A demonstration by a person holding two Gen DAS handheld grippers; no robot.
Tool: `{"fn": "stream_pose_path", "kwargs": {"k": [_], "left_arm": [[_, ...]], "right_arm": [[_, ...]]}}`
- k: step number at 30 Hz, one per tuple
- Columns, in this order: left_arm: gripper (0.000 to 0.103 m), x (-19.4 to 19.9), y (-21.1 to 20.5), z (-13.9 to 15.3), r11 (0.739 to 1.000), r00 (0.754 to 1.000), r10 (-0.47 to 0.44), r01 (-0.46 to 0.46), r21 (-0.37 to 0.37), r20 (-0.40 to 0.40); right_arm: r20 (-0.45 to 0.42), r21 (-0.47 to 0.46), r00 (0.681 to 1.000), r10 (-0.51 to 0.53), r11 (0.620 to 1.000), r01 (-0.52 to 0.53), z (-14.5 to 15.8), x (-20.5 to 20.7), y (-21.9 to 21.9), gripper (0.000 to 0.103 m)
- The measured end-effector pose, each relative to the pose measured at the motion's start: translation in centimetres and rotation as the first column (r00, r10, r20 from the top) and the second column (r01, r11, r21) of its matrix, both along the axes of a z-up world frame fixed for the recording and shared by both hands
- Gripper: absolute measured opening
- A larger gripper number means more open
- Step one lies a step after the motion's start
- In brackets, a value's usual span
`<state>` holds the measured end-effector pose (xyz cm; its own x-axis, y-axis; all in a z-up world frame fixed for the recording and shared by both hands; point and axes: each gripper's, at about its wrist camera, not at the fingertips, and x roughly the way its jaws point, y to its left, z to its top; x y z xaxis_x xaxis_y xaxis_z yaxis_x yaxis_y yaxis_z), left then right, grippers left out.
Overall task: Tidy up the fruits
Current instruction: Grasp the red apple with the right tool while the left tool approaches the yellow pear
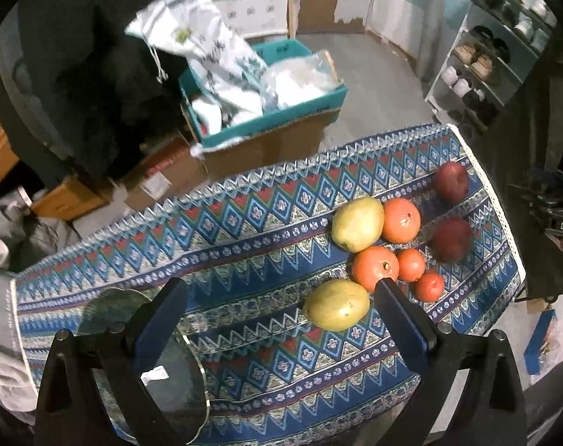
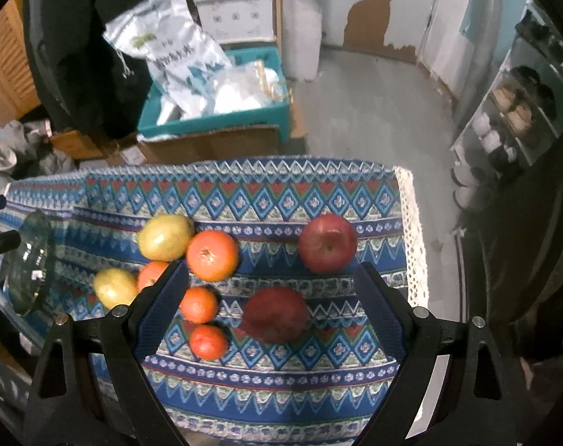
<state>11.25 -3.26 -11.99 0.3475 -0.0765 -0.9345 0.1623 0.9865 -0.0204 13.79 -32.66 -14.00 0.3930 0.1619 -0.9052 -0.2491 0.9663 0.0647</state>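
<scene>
**Both claws spread above the fruit**

My left gripper [image 1: 281, 297] has its fingers apart and holds nothing; a yellow-green mango [image 1: 336, 304] lies between the tips, a glass plate [image 1: 177, 383] at seven o'clock. My right gripper [image 2: 270, 278] is spread wide too, with a red apple [image 2: 275, 314] between its fingers. A second apple [image 2: 327, 242] sits at one o'clock, oranges [image 2: 212, 255] at ten, all on the patterned tablecloth [image 2: 281, 390].

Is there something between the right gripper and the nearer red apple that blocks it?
Nothing visible does. The right gripper is open, and the nearer red apple lies on the patterned cloth right between its fingers, a little blurred. The two small oranges sit beside the left finger, not in the path.
</scene>
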Motion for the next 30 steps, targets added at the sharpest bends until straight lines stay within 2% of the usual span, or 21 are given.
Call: {"fn": "stream_pose_path", "kwargs": {"k": [9,16,30], "left_arm": [[0.101,2.2,-0.2,-4.3,1.000,0.994,-0.014,0.013,-0.017,-0.105],[0.101,3.7,-0.2,-7.4,1.000,0.987,-0.018,0.015,-0.022,-0.161],[0.101,5.4,0.1,-11.6,1.000,0.972,-0.014,0.010,-0.019,-0.233]], "right_arm": [[-0.090,-0.058,0.995,-0.040,0.998,0.035,-5.9,4.0,-2.5,0.089],[-0.167,-0.041,0.984,-0.068,0.997,0.062,-9.8,6.6,-3.8,0.089],[-0.238,-0.051,0.968,-0.075,0.997,0.065,-14.5,9.6,-3.9,0.089]]}}
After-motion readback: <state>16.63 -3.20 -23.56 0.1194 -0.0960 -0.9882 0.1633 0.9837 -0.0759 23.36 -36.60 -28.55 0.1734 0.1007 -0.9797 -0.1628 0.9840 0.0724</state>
